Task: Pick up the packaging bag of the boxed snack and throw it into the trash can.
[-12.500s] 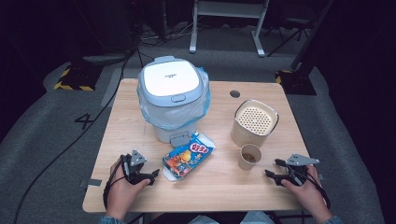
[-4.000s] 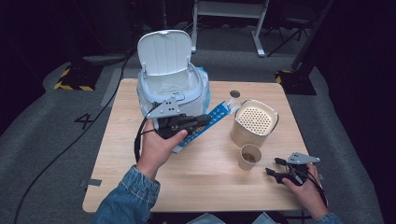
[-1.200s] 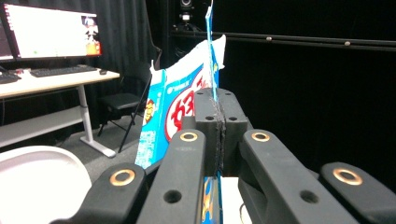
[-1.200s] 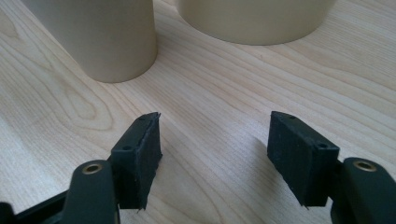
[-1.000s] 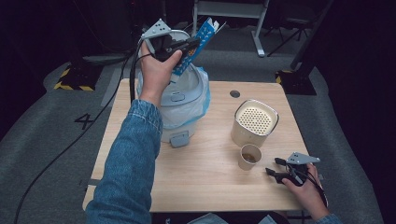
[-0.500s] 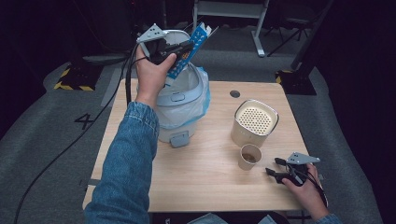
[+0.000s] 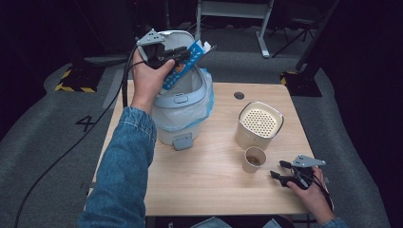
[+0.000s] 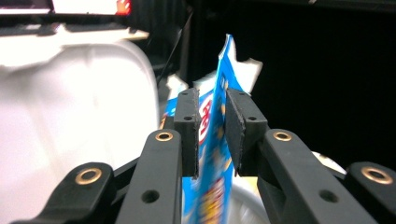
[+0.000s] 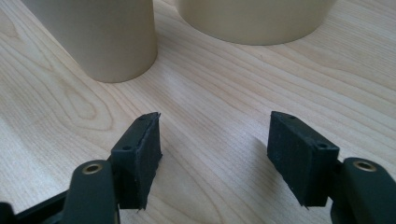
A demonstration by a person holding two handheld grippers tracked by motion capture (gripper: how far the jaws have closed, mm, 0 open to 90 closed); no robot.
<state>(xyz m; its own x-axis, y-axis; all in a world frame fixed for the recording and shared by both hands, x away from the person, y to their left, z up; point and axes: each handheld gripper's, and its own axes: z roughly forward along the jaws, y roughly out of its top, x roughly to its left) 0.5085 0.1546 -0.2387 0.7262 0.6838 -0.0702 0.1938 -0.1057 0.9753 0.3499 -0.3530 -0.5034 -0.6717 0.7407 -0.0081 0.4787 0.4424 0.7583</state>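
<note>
Pale wood, smooth and lightly grained, makes up the table (image 7: 204,175) in the high view. Four things belong to it: one white lidded bin (image 7: 183,107) lined with a thin bluish plastic bag, its lid raised; one cream round canister (image 7: 259,126) with a perforated top; one small paper cup (image 7: 254,159) just in front of the canister; and one flat blue snack packet (image 7: 183,64). The packet is held above the bin's open mouth, clamped in the left gripper (image 7: 187,53), which a hand in a denim sleeve lifts. The right gripper (image 7: 281,172) rests on the table near the cup, at the right edge.

From the left gripper view, two matt black jaws press on either side of the crinkled, glossy packet (image 8: 215,154), which stands on edge between them; the bin's white lid (image 8: 79,121) glows behind at the left.

From the right gripper view, the right gripper (image 9: 215,156) has its two ribbed black jaws well apart over bare wood, holding nothing. Beyond them stand the cup's smooth cylindrical wall (image 9: 107,37) and the canister's curved base (image 9: 257,21), apart from one another.
</note>
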